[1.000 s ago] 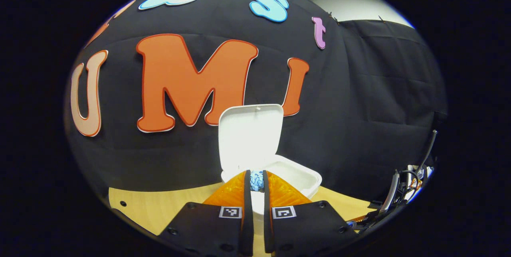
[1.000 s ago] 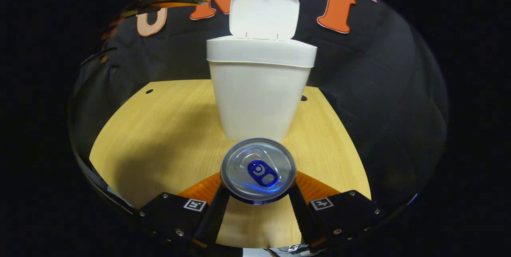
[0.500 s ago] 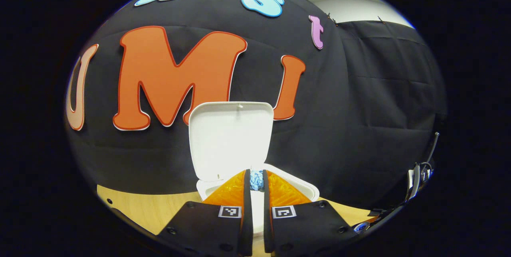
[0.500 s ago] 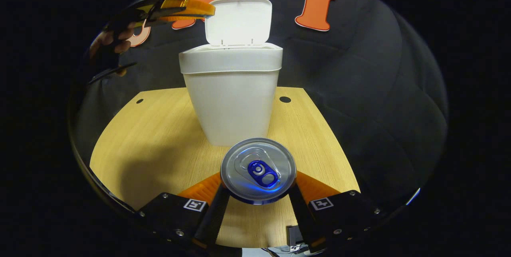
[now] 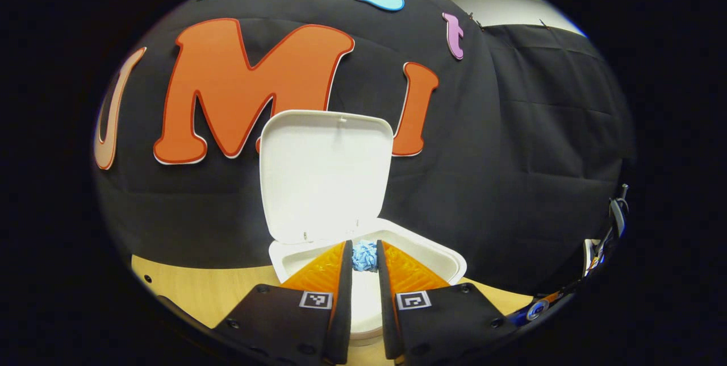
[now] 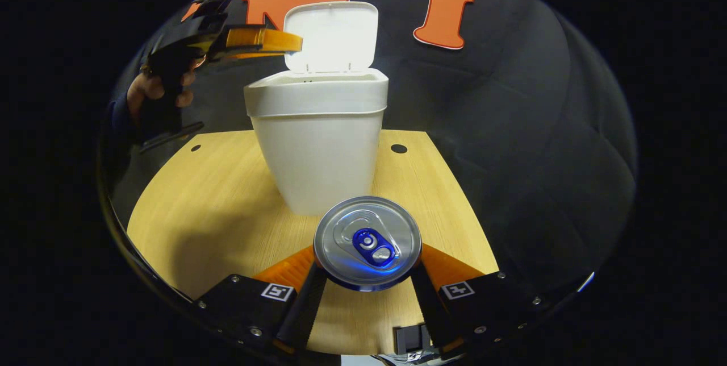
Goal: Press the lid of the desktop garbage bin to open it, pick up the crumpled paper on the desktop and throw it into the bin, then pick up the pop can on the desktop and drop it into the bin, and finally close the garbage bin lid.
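The white bin (image 6: 318, 144) stands on the wooden table with its lid (image 6: 331, 36) raised upright. My left gripper (image 5: 363, 257) hovers over the bin's open mouth (image 5: 423, 249), shut on a blue crumpled paper (image 5: 364, 256) held between its fingertips. From the right gripper view that same left gripper (image 6: 271, 41) shows at the upper left, level with the lid, held by a hand (image 6: 149, 88). My right gripper (image 6: 368, 275) is shut on the pop can (image 6: 368, 241), whose silver top with a blue tab faces the camera, in front of the bin.
The wooden table (image 6: 210, 212) has small holes near its far corners (image 6: 398, 149). Black cloth walls close in behind the bin. Cables and gear (image 5: 602, 241) sit at the right edge in the left gripper view.
My left gripper moved closer over the bin opening with the paper still held; the lid looms larger. The right gripper with the can shifted slightly, so the bin sits more to the left.
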